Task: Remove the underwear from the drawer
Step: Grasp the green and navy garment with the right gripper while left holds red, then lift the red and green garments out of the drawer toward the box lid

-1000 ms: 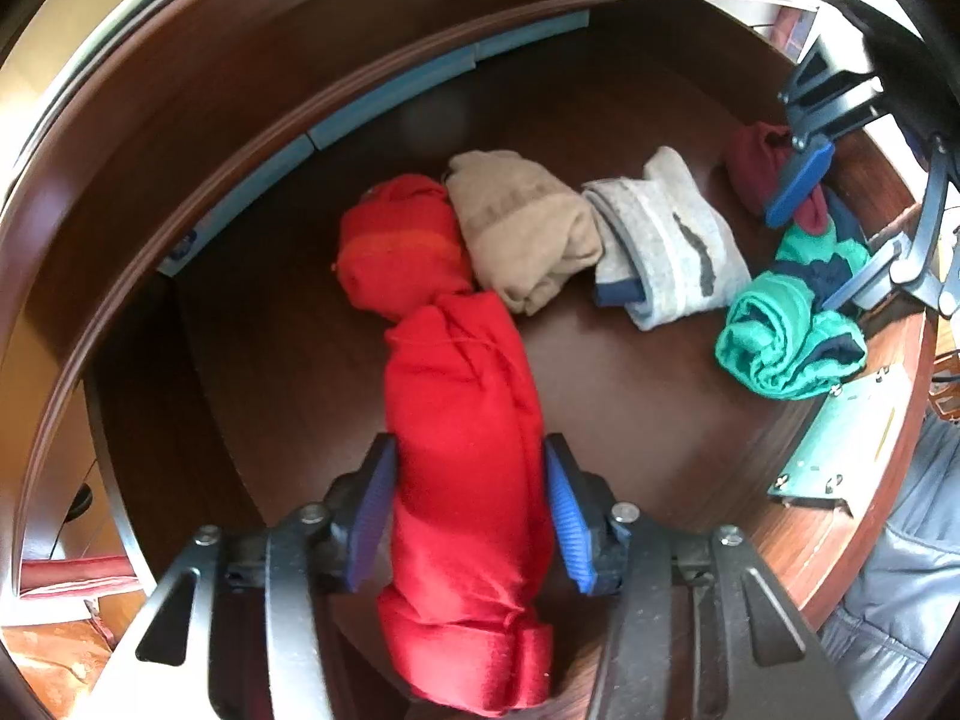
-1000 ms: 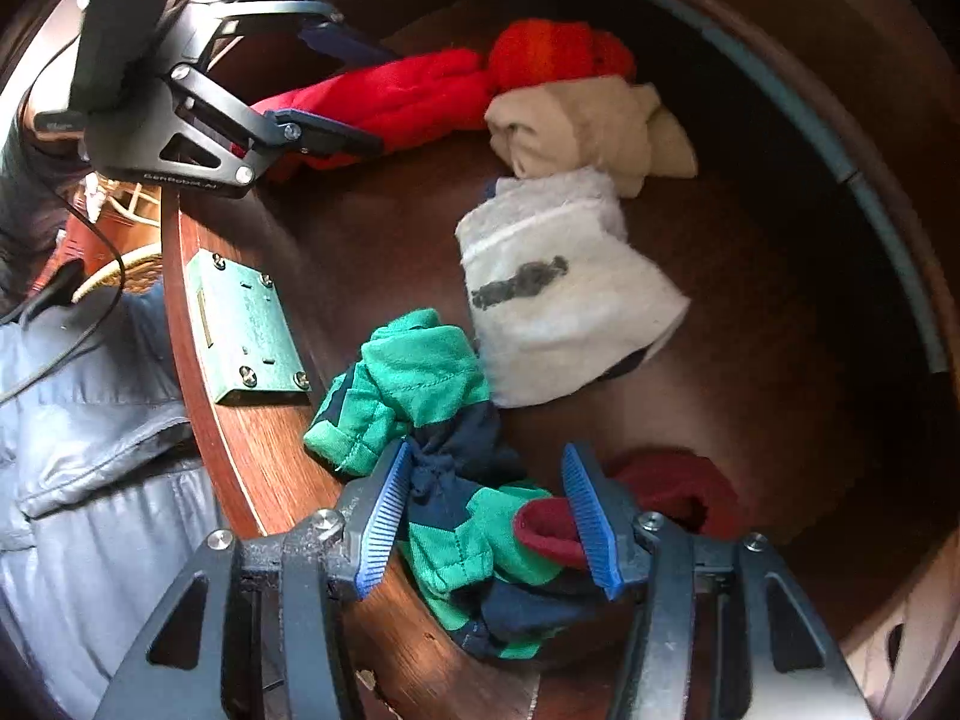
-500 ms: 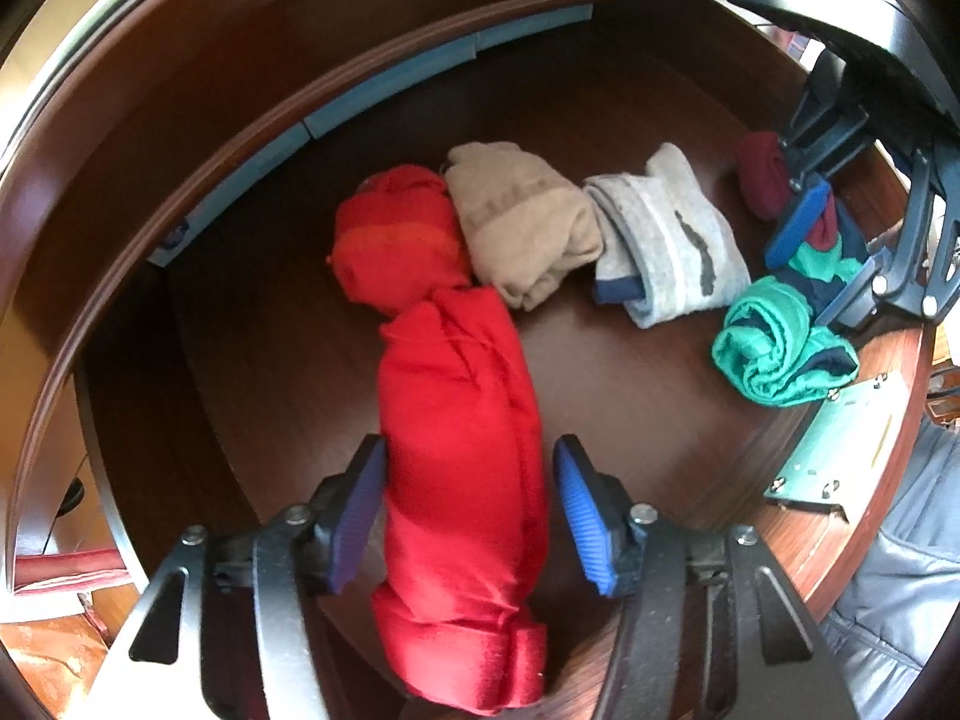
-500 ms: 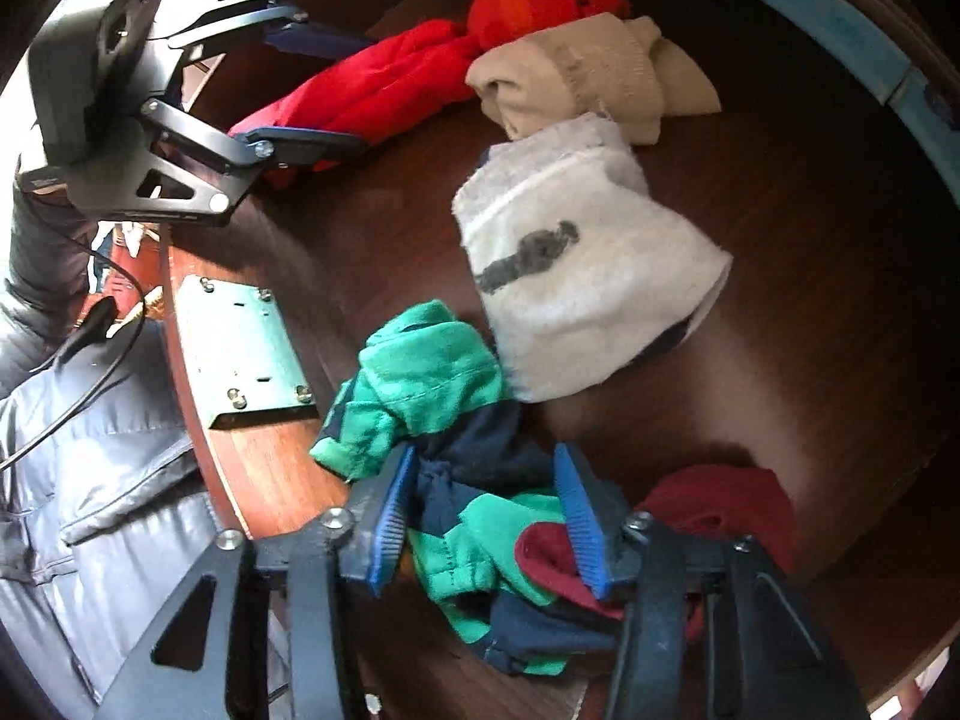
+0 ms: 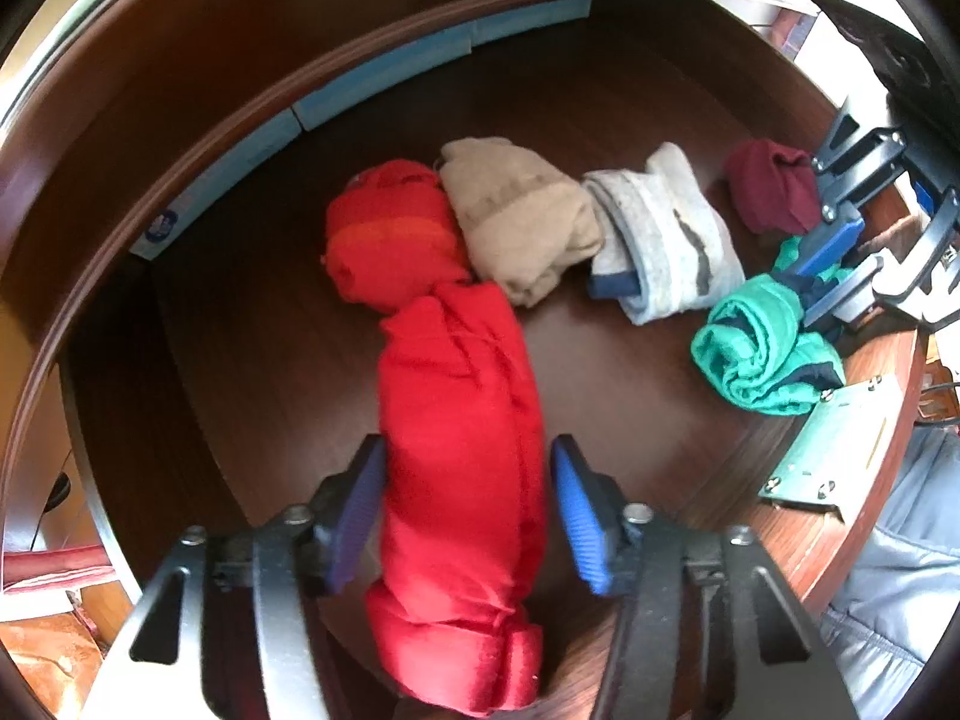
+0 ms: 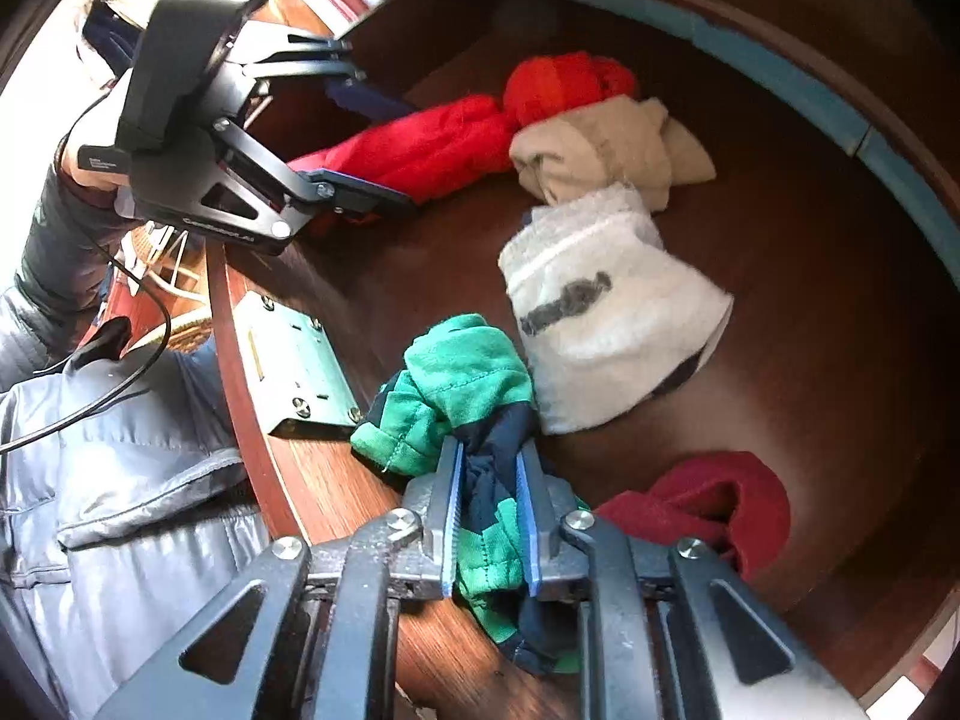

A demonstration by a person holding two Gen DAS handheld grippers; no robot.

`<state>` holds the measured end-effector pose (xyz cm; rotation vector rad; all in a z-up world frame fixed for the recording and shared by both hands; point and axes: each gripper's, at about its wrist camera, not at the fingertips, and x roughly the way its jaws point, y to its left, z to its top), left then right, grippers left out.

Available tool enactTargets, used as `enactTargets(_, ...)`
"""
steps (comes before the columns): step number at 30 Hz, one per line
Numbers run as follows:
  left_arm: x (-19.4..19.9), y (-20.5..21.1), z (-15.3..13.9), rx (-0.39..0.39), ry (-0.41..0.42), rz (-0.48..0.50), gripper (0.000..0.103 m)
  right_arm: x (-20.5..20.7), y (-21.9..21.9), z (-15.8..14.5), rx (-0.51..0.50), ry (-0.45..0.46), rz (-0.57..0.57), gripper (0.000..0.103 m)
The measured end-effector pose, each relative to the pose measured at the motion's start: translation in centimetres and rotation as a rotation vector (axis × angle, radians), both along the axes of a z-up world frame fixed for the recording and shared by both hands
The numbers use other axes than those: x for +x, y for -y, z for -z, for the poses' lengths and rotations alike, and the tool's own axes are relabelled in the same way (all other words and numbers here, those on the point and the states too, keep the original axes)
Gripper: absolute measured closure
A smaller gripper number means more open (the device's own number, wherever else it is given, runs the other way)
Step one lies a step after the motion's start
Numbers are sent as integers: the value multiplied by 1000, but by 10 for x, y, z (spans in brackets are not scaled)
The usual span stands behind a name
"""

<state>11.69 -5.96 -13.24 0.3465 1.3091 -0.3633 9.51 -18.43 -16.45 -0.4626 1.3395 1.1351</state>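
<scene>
**Underwear rolls in the drawer, one pinched, one straddled**

Underwear lies in rolled bundles on the dark wooden floor of the open drawer. The right gripper has its jaws narrow, clamped on the green and navy roll, which sits at the near edge beside a pale metal lock plate. A maroon roll lies just right of that gripper.

The left gripper points steeply down over the long red roll. Its jaws are closing with the roll between them; the left blue pad sits at the cloth, while the right one shows a thin gap.

At the far end of the red roll an orange-red bundle touches it. To the right follow a beige roll and a grey-white roll with a dark mark, each touching the next. A light blue strip runs along the far wall. A person's grey padded jacket shows at the near side.
</scene>
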Motion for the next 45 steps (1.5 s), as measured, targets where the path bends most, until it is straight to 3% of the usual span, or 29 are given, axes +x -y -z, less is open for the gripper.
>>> enactTargets(7,-2,-6,-4,-34,38,-22,60,-19,19,-14,79,93,70,86)
enactTargets(14,-14,-15,-10,-58,98,-58,61,-34,31,-27,129,188,99,86)
enactTargets(25,-39,-32,-23,-93,190,-103,62,-34,67,-53,241,225,176,86)
enactTargets(33,-67,-39,-32,-110,302,-155,62,-43,80,-61,276,286,214,86)
enactTargets(45,-107,-55,-41,-146,402,-233,63,-47,88,-69,325,356,264,86)
